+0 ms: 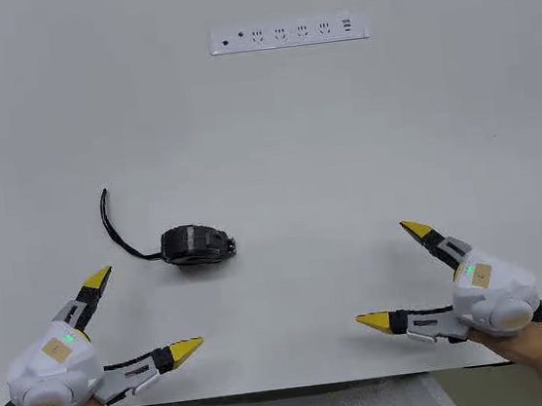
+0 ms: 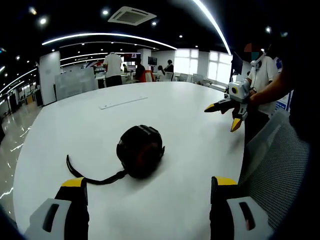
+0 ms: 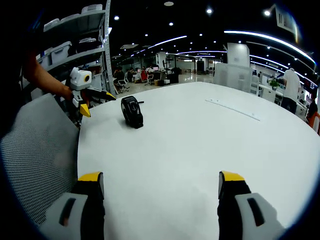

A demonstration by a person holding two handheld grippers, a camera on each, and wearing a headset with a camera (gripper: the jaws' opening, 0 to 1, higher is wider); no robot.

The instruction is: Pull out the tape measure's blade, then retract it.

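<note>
Broadly, an open-plan office with strip lights on the ceiling lay around a large white table (image 1: 344,155), with shelving (image 3: 75,40) to one side and people (image 2: 113,65) standing beyond the far end. What looked like a mesh chair back (image 3: 35,150) sat against the table's near edge, though the warped view left that unsure. A white power strip (image 1: 288,33) lay flat near the far edge. The left tongs (image 1: 148,309) and right tongs (image 1: 387,274) hovered at the near edge, well apart, each with jaws spread wide and holding nothing. The black tape measure (image 1: 195,244) rested on the table ahead of the left tongs, its blade wound in and its strap (image 1: 112,226) trailing off to the left.
</note>
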